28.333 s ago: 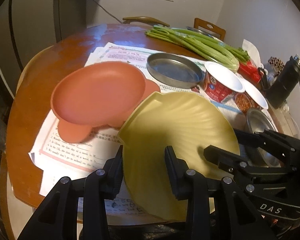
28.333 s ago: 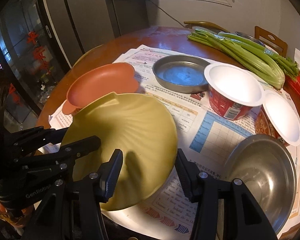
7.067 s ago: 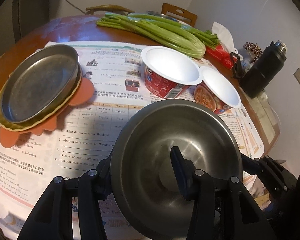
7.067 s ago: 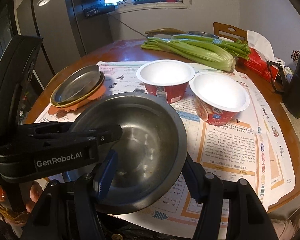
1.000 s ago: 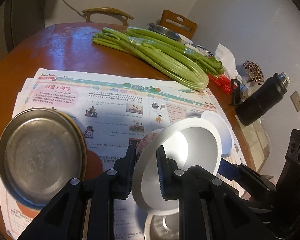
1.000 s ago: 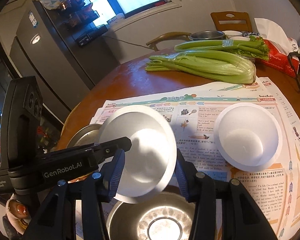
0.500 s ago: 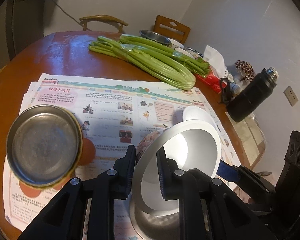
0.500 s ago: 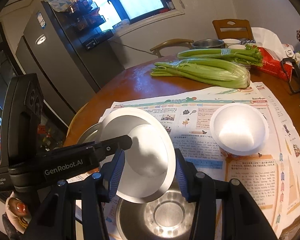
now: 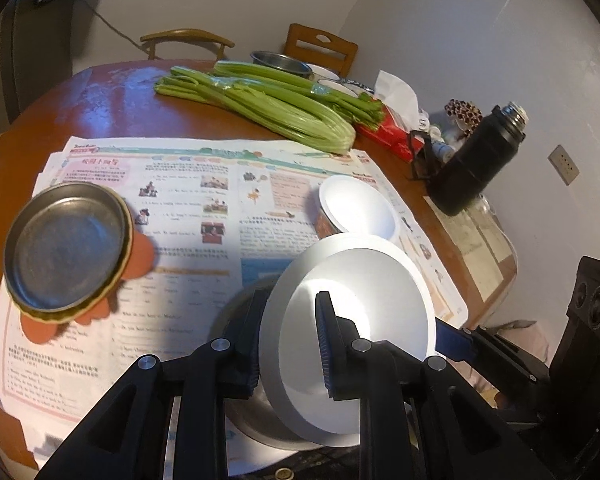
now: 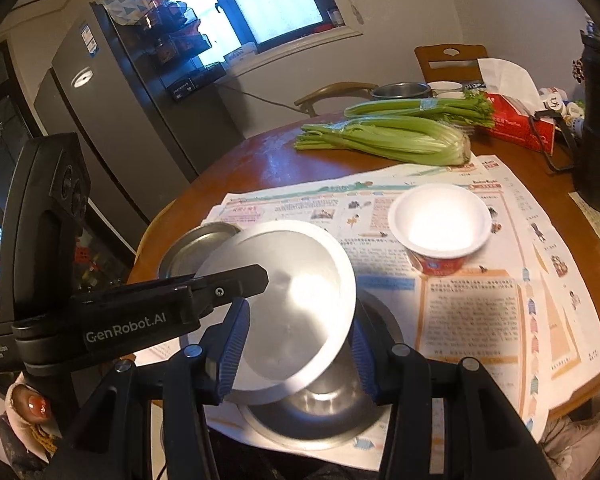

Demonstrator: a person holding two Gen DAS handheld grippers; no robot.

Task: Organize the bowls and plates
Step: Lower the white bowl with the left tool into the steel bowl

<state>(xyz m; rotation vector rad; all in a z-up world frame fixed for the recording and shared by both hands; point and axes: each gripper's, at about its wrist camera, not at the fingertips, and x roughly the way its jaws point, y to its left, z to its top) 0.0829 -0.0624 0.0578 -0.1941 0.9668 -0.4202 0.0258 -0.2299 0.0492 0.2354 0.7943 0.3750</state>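
Observation:
My left gripper (image 9: 288, 344) is shut on the rim of a white paper bowl (image 9: 364, 316) and holds it tilted just above a steel bowl (image 9: 240, 408) at the table's near edge. In the right wrist view my right gripper (image 10: 300, 352) is open, its fingers either side of the same white bowl (image 10: 296, 304), over the steel bowl (image 10: 320, 412). A second white bowl (image 9: 360, 208) with a red printed side stands on the newspaper; it also shows in the right wrist view (image 10: 440, 224). At the left a steel plate (image 9: 66, 244) lies stacked on a yellow and an orange plate.
Newspaper (image 9: 204, 184) covers the round wooden table (image 9: 112, 104). Celery (image 9: 268, 108), a red tissue box (image 9: 396, 136) and a black flask (image 9: 480, 160) lie at the far and right side. Chairs and a fridge (image 10: 120, 120) stand beyond the table.
Both grippers and the white bowl have come down and nearer, so the bowl now sits lower over the steel bowl. The other bowl and the plate stack have not moved.

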